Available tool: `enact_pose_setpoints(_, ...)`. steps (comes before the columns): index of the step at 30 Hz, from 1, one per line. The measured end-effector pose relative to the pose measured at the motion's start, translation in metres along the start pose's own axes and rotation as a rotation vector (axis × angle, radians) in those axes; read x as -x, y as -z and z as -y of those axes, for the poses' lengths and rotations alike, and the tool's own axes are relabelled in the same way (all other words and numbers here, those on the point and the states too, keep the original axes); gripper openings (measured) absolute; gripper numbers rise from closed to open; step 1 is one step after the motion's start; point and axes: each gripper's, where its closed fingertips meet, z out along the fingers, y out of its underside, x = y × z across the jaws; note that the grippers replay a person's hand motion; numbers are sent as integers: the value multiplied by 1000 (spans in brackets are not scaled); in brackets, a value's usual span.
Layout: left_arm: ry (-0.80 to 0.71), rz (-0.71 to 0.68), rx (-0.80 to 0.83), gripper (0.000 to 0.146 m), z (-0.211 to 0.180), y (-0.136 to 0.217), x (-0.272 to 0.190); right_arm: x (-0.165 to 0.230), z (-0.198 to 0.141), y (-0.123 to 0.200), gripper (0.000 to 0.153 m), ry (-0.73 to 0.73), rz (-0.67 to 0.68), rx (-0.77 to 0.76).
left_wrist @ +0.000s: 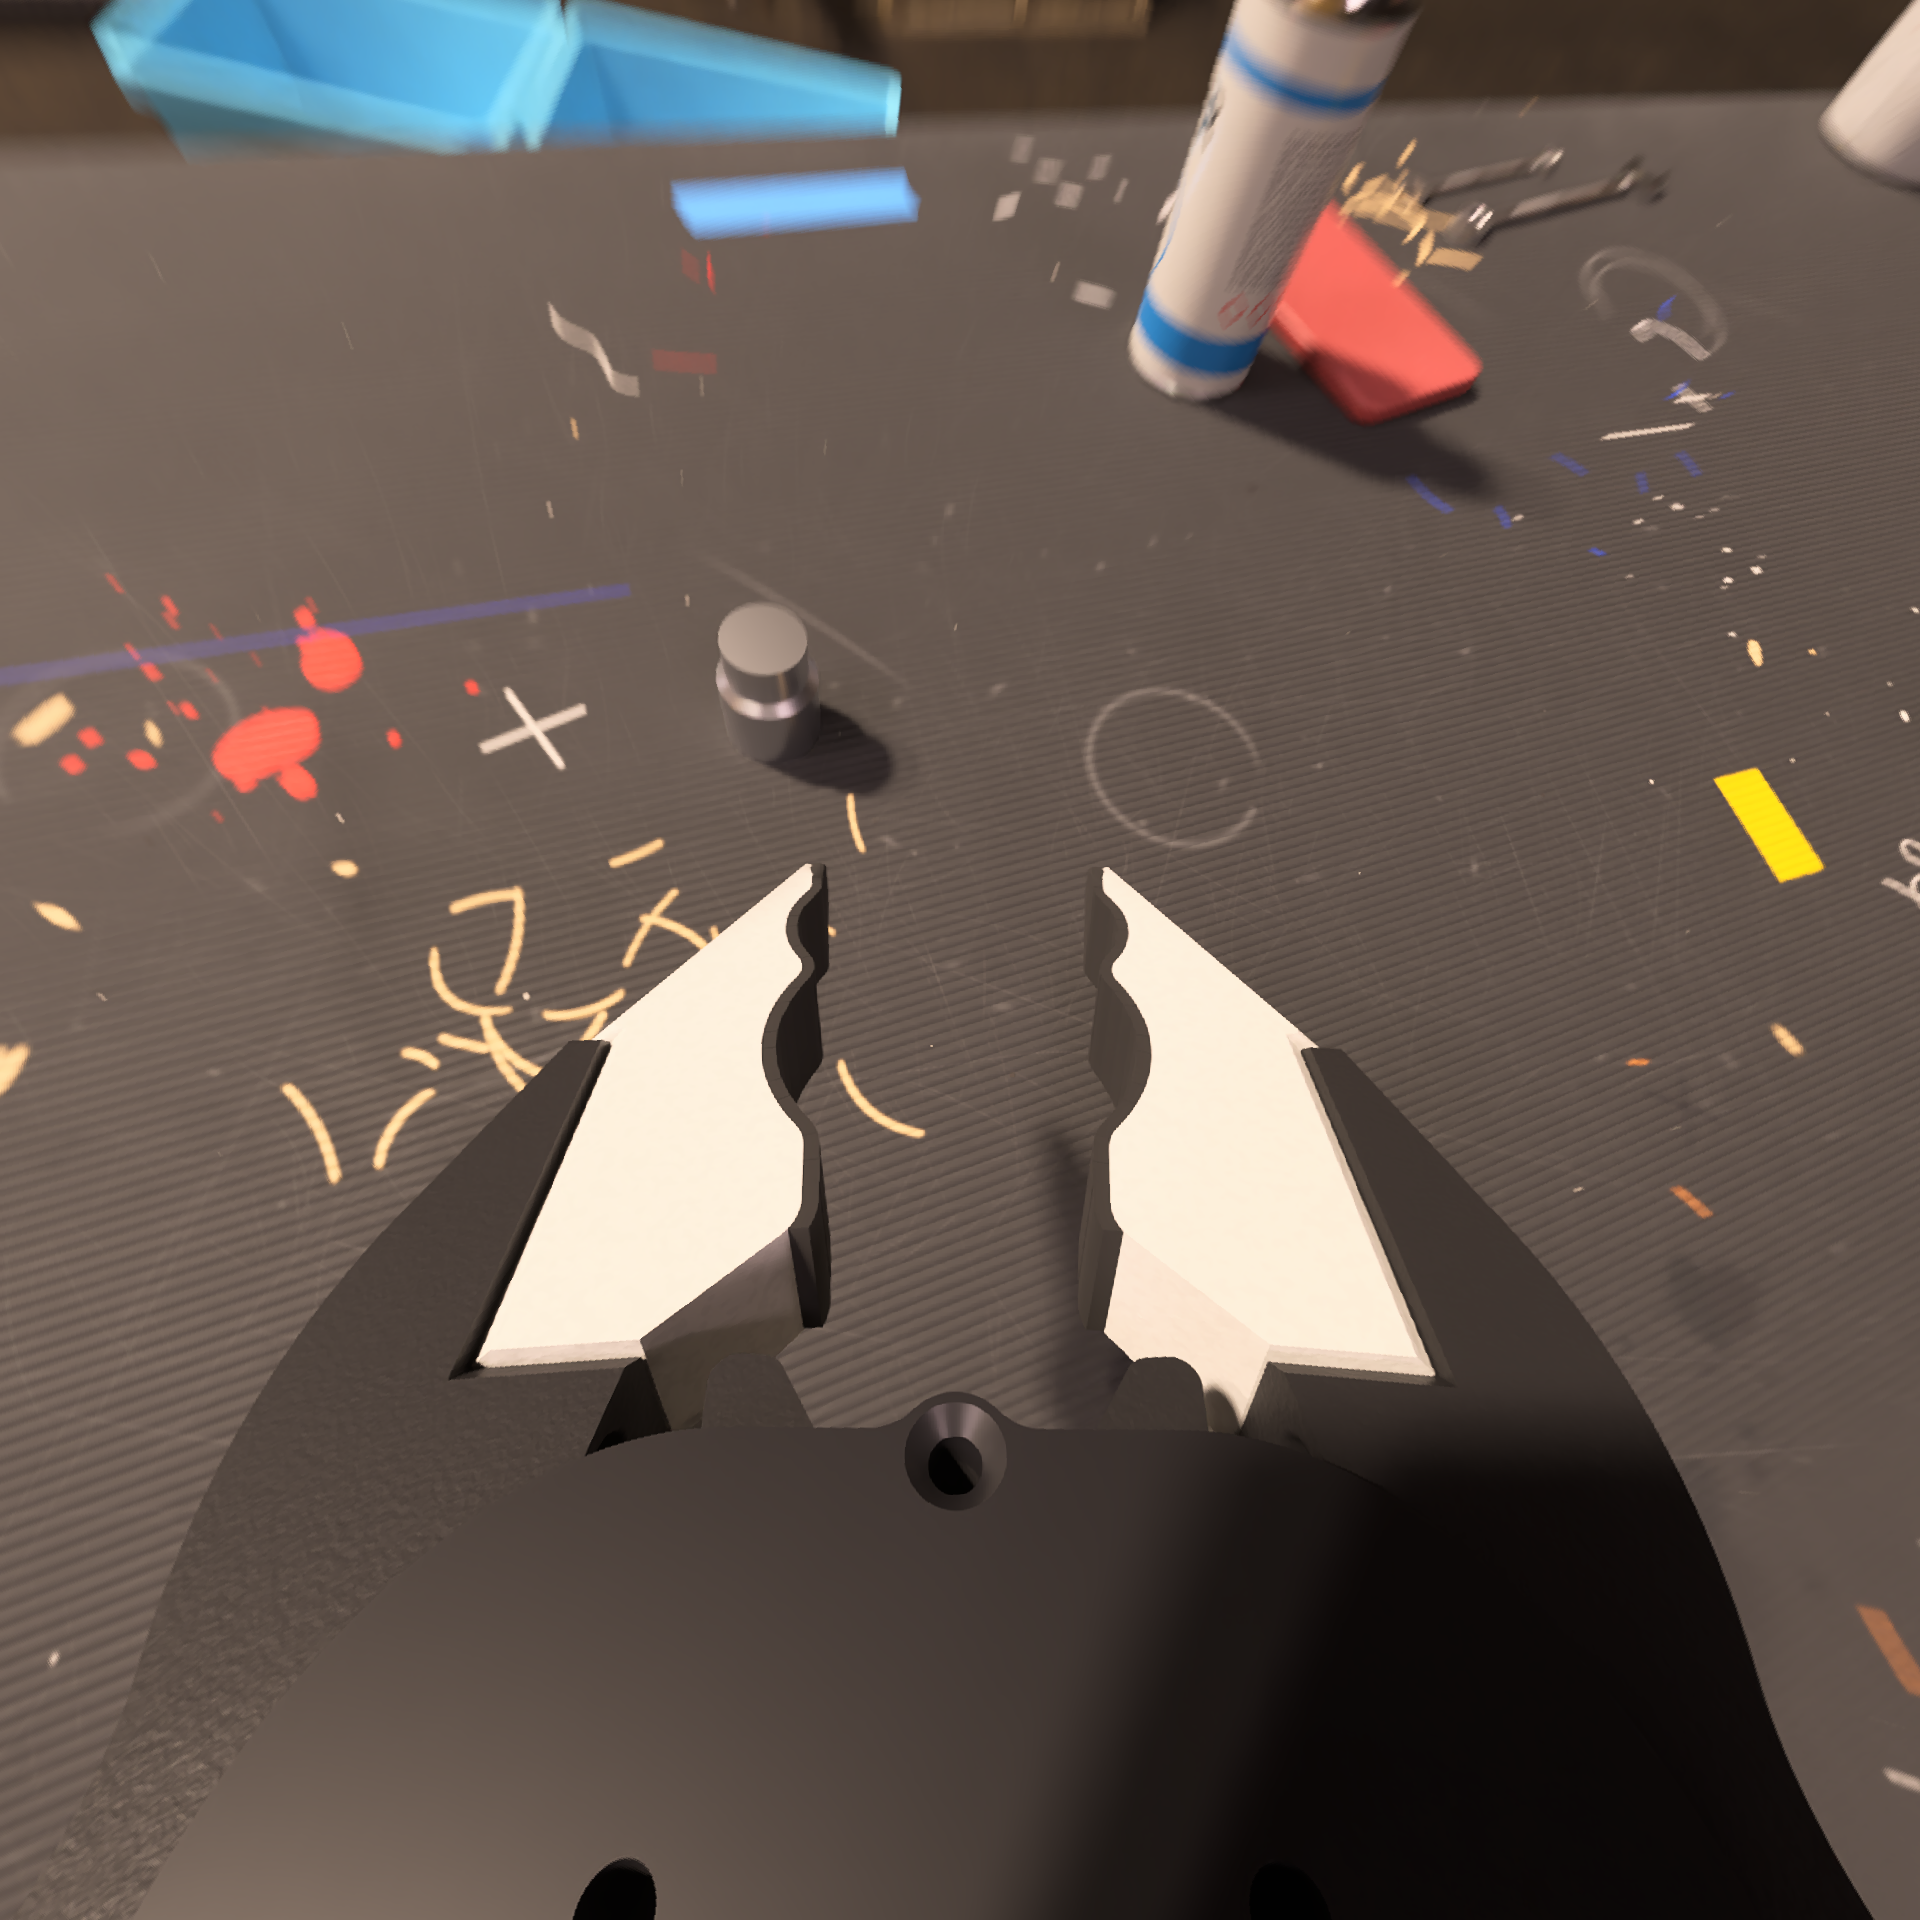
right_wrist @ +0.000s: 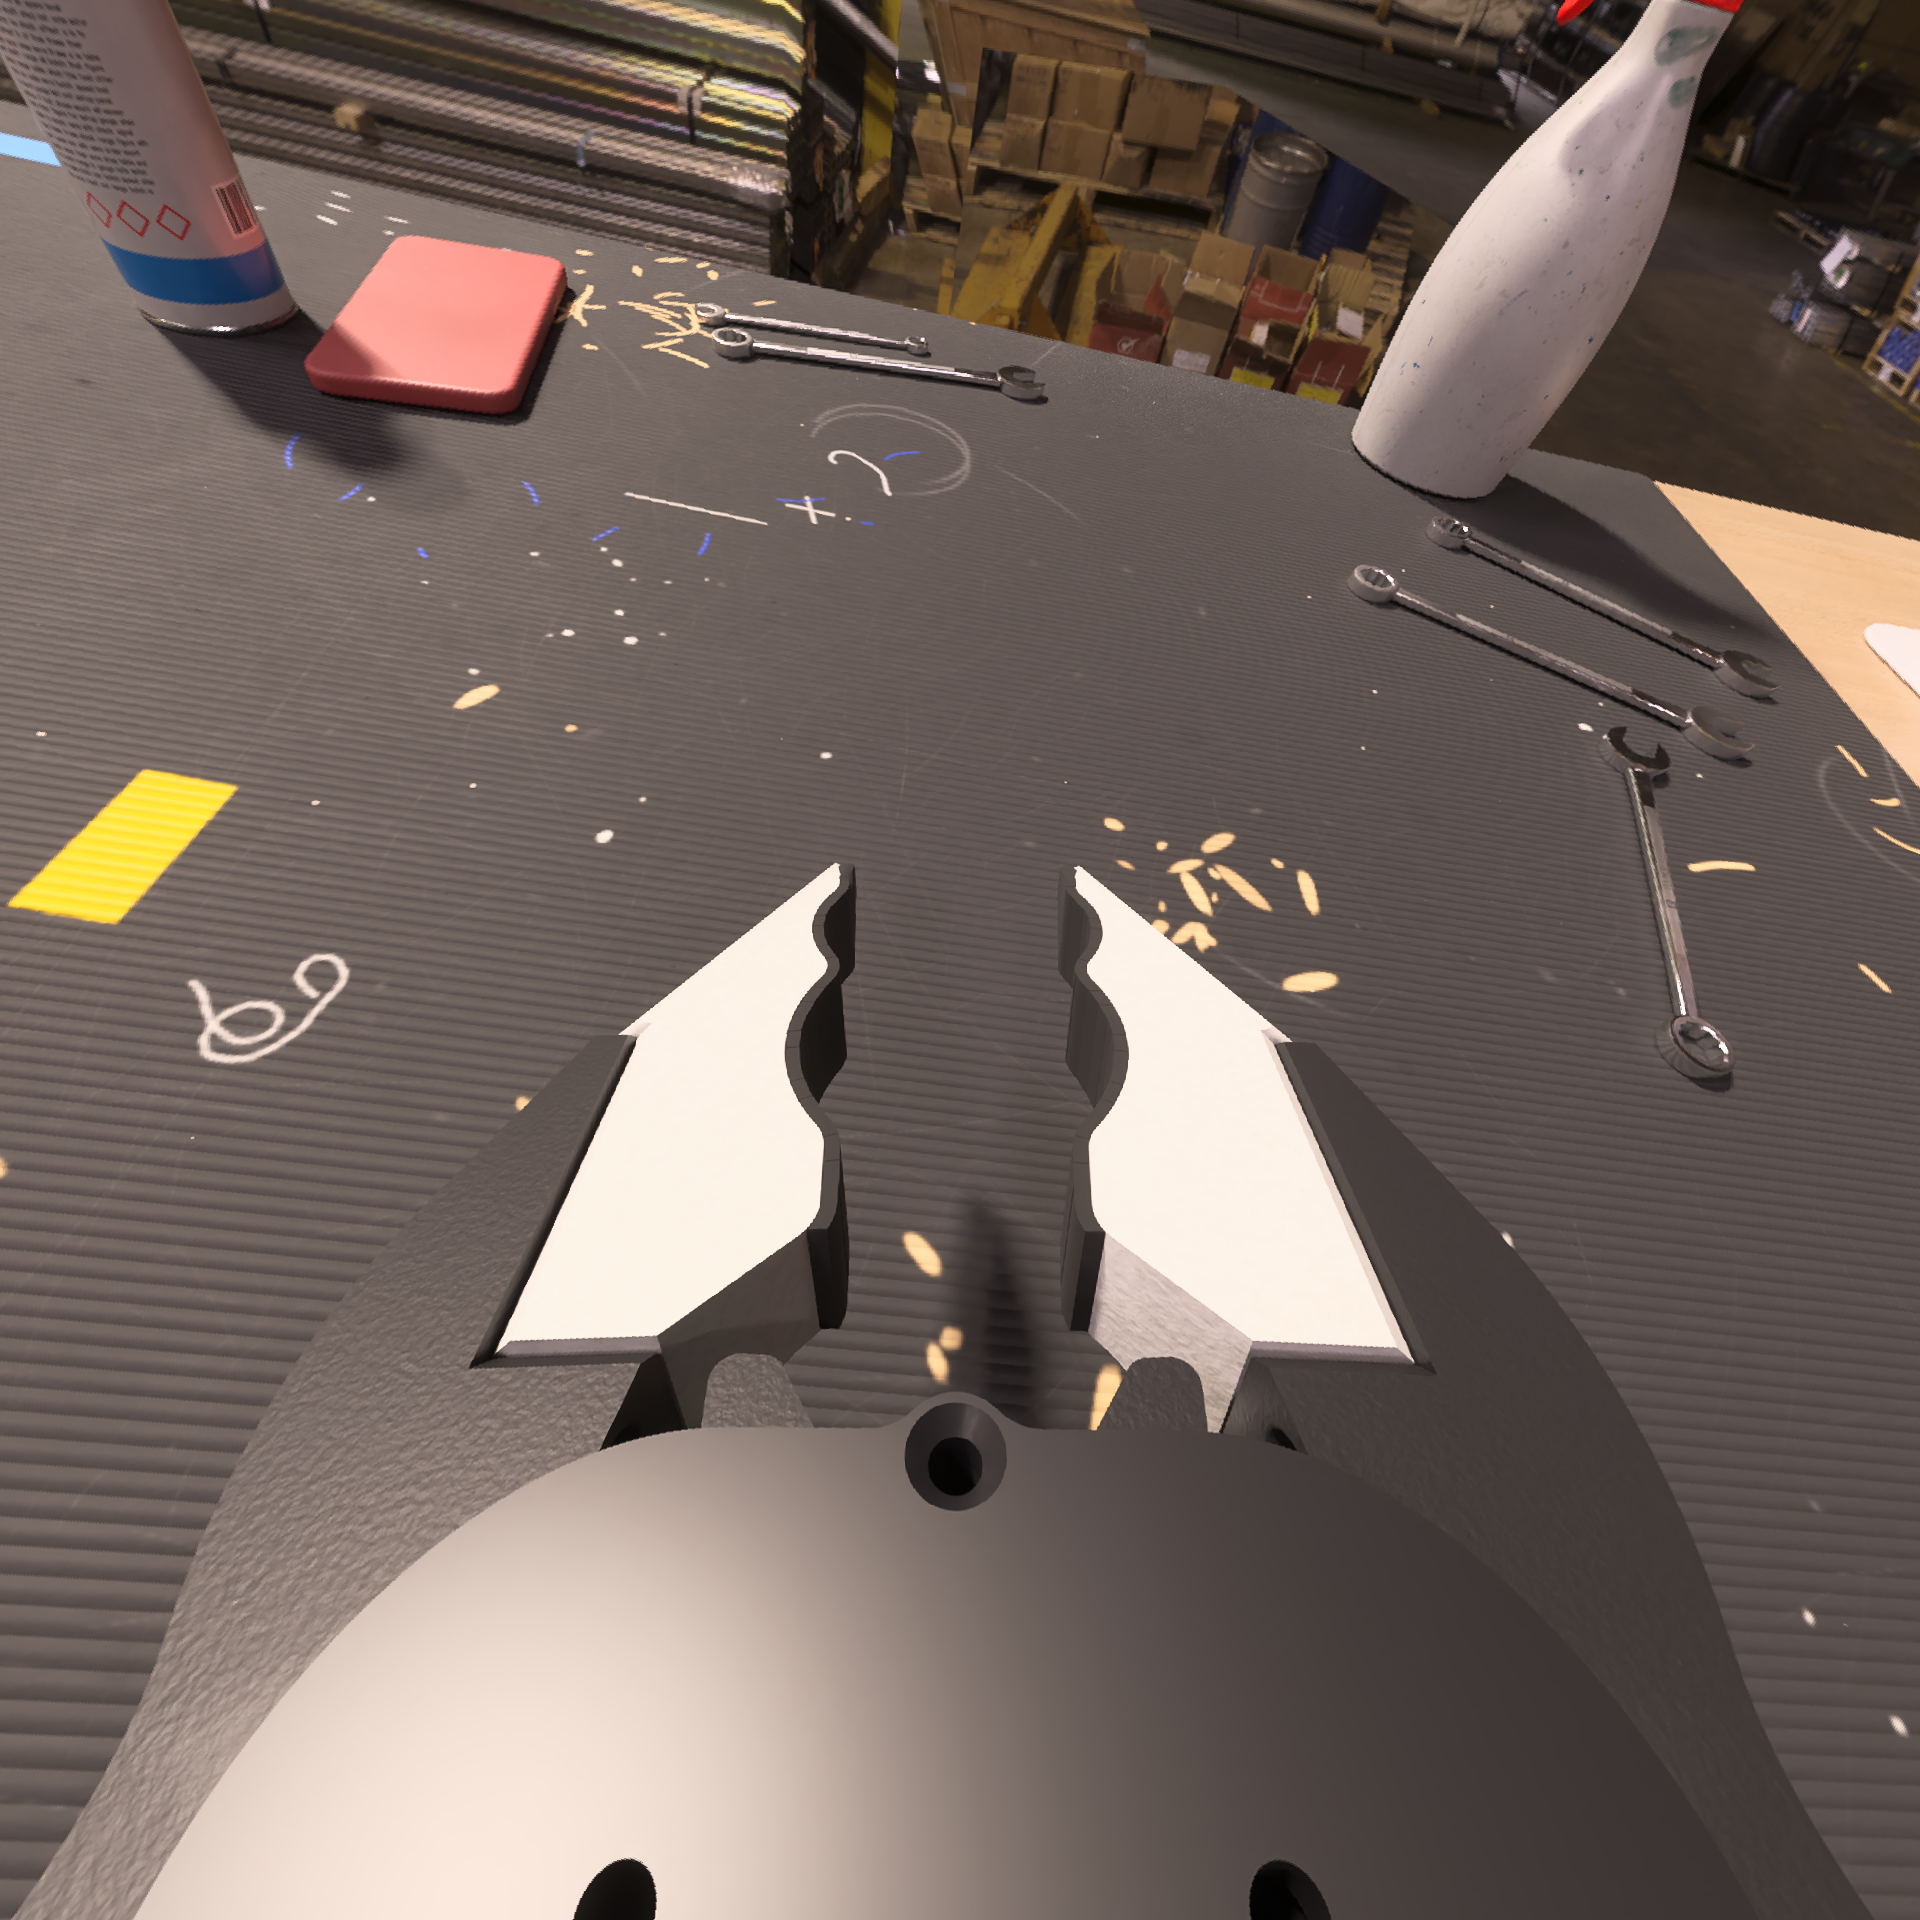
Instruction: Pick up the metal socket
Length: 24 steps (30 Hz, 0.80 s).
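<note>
The metal socket [left_wrist: 767,681] is a small grey stepped cylinder standing upright on the dark ribbed mat. It shows only in the left wrist view, ahead and a little left of my left gripper [left_wrist: 956,883], which is open and empty above the mat. The socket is apart from both fingertips. My right gripper [right_wrist: 961,883] is open and empty over a bare part of the mat. The socket does not show in the right wrist view.
A white spray can [left_wrist: 1252,208] and a red block [left_wrist: 1371,322] stand far right, also in the right wrist view: can [right_wrist: 156,177], block [right_wrist: 442,322]. A blue bin [left_wrist: 488,73] lies far left. Wrenches [right_wrist: 1558,634], [right_wrist: 862,348] and a white bottle [right_wrist: 1538,260] stand right.
</note>
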Motion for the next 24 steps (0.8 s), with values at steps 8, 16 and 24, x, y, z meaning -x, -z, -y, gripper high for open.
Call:
enact_pose_setpoints(8, 245, 70, 472, 55, 26, -69, 32, -8, 3, 2, 39, -32, -1, -15)
enact_pose_setpoints(16, 383, 255, 646, 47, 12, -118, 58, -15, 1, 3, 39, -61, 1, -17)
enact_pose_setpoints(24, 310, 281, 674, 28, 6, -118, 67, -19, 2, 1, 39, -90, 13, -18)
